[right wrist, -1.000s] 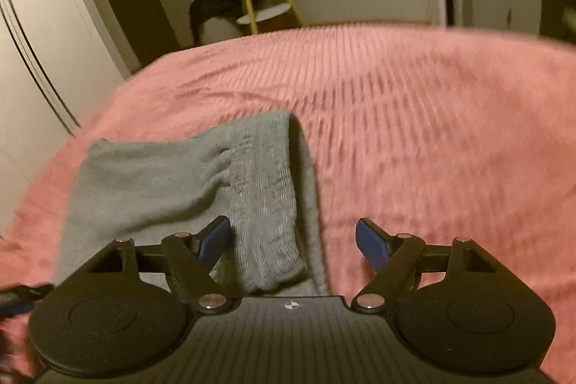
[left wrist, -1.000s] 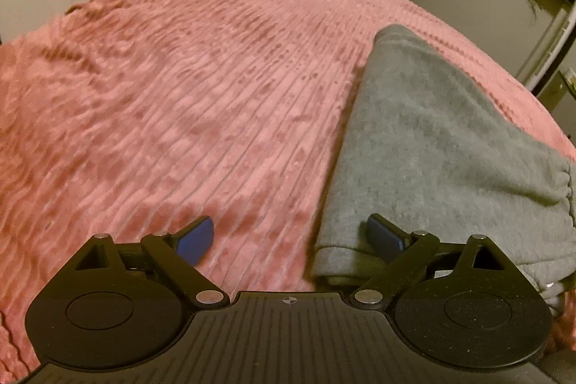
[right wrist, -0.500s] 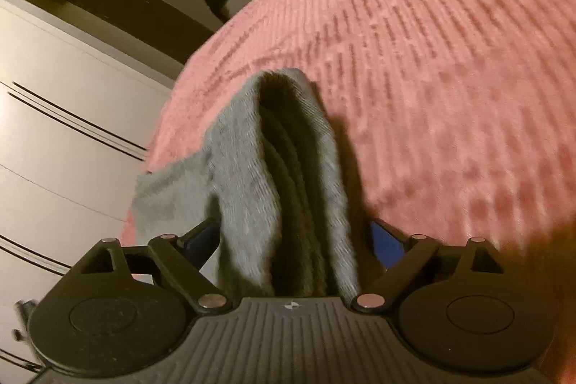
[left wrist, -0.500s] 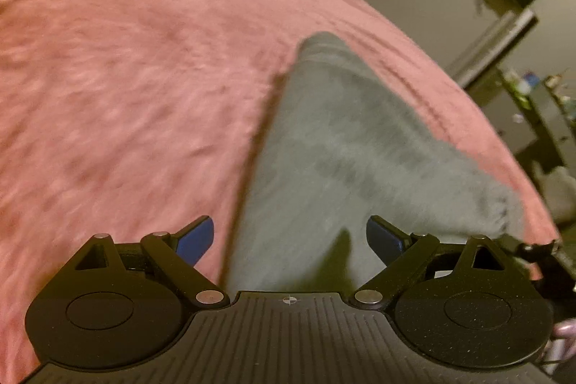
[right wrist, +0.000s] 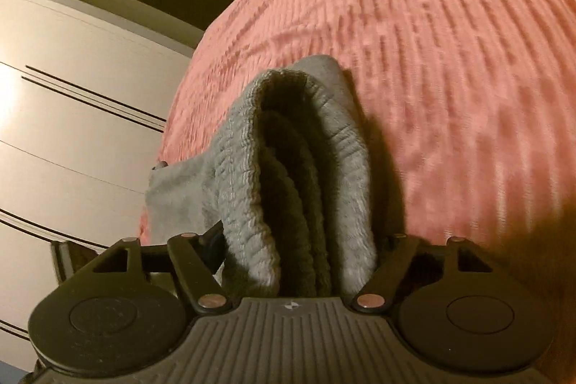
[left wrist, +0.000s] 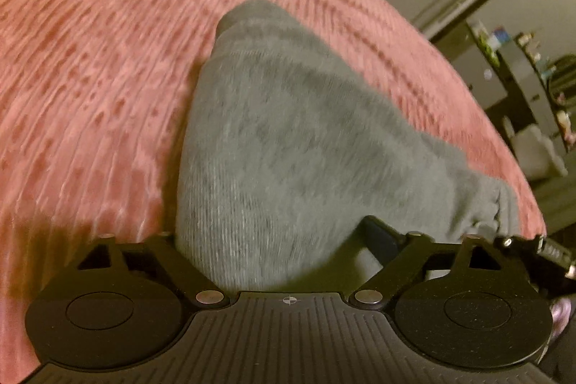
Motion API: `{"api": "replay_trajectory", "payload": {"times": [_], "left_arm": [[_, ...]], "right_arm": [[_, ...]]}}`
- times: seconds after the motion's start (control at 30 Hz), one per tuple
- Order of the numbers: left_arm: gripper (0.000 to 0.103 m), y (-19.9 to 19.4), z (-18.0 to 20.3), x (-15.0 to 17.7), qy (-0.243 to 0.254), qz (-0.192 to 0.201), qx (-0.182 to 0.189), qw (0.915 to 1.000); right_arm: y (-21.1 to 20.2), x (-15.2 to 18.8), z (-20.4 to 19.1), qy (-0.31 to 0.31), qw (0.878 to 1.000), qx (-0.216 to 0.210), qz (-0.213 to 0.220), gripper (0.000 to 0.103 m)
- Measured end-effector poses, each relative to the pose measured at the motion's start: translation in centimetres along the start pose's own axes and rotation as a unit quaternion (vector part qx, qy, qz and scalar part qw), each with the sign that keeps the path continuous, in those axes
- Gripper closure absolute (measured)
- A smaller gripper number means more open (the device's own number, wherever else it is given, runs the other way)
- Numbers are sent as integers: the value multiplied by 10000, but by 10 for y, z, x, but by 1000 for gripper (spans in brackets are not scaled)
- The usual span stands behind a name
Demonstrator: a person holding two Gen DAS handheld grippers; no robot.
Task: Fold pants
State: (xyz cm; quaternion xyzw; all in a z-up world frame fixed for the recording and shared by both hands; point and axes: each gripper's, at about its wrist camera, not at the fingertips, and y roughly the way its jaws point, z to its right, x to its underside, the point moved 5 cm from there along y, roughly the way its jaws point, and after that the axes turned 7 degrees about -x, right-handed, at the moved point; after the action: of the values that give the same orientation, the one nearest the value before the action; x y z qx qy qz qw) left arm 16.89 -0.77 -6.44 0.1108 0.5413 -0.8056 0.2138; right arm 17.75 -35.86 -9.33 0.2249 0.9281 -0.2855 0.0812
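A pink ribbed bedspread [left wrist: 108,60] fills both views. The left gripper [left wrist: 277,240] has been closing around the grey pants' [left wrist: 288,132] edge; the right gripper [right wrist: 298,251] has been closing and pinches the bunched ribbed waistband [right wrist: 273,150], likely to lift and fold the pants over.

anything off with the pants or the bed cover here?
Nothing stands out. Grey pants lie folded on the pink bed cover, ribbed waistband bunched between the right gripper fingers. No tears or spills visible.
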Motion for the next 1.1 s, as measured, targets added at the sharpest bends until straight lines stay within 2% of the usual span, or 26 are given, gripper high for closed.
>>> {"api": "replay_trajectory", "payload": {"times": [0.07, 0.1, 0.13, 0.17, 0.23, 0.33, 0.4, 0.43, 0.47, 0.5, 0.53, 0.57, 0.6, 0.63, 0.7, 0.73, 0.8, 0.83, 0.9, 0.97, 1.1], "left_arm": [[46, -5, 0, 0, 29, 115, -185, 9998], [52, -9, 0, 1, 54, 191, -253, 9995], [63, -14, 0, -1, 50, 257, -258, 9993], [69, -20, -1, -3, 1, 326, -212, 9992], [70, -34, 4, -9, -93, 461, -100, 9988], [71, -53, 20, -20, 104, 732, -190, 9971], [69, -63, 27, -27, 237, 921, -488, 9943], [60, -67, 29, -31, 295, 1026, -763, 9914], [44, -70, 29, -34, 327, 1120, -1067, 9874], [37, -74, 28, -36, 323, 1224, -1393, 9821], [25, -79, 28, -36, 343, 1369, -1762, 9742], [18, -84, 28, -34, 447, 1510, -1978, 9675], [16, -88, 30, -31, 600, 1609, -2129, 9619], [15, -91, 32, -25, 766, 1652, -2254, 9571], [15, -90, 36, -14, 1004, 1622, -2394, 9520], [15, -88, 35, -8, 1050, 1586, -2409, 9517], [15, -84, 34, 3, 1033, 1478, -2330, 9556], [15, -80, 32, 5, 1004, 1404, -2321, 9573], [15, -78, 31, 12, 946, 1316, -2308, 9594], [15, -80, 33, 19, 928, 1301, -2289, 9602], [15, -80, 32, 24, 874, 1273, -2348, 9597]], "right_arm": [[5, 2, -13, -277, 9989, 361, 85, 47], [6, 4, -21, -436, 9980, 448, 127, 49], [4, 6, -28, -557, 9972, 463, 161, 50], [1, 7, -36, -653, 9968, 406, 209, 51], [-4, 1, -50, -736, 9965, 240, 326, 51], [-5, -10, -74, -937, 9944, 139, 465, 52], [-4, -19, -89, -1107, 9924, 82, 527, 51], [-3, -23, -94, -1193, 9910, 133, 590, 49], [-2, -30, -100, -1296, 9886, 297, 711, 39], [-2, -36, -103, -1422, 9837, 618, 909, 19], [-3, -42, -106, -1560, 9756, 1021, 1163, 10], [-7, -46, -107, -1677, 9620, 1553, 1492, 5], [-13, -46, -108, -1770, 9495, 1894, 1765, 5], [-16, -43, -109, -1862, 9437, 2021, 1841, 5], [-20, -27, -109, -1870, 9474, 1915, 1753, 6], [-22, -18, -109, -1829, 9503, 1782, 1780, 6], [-25, 6, -107, -1791, 9547, 1613, 1745, 17], [-25, 16, -108, -1848, 9535, 1643, 1721, 21], [-19, 30, -111, -2081, 9468, 1781, 1692, 42], [-12, 42, -118, -2345, 9385, 1950, 1620, 54], [-3, 56, -139, -2843, 9270, 1904, 1539, 57]]}}
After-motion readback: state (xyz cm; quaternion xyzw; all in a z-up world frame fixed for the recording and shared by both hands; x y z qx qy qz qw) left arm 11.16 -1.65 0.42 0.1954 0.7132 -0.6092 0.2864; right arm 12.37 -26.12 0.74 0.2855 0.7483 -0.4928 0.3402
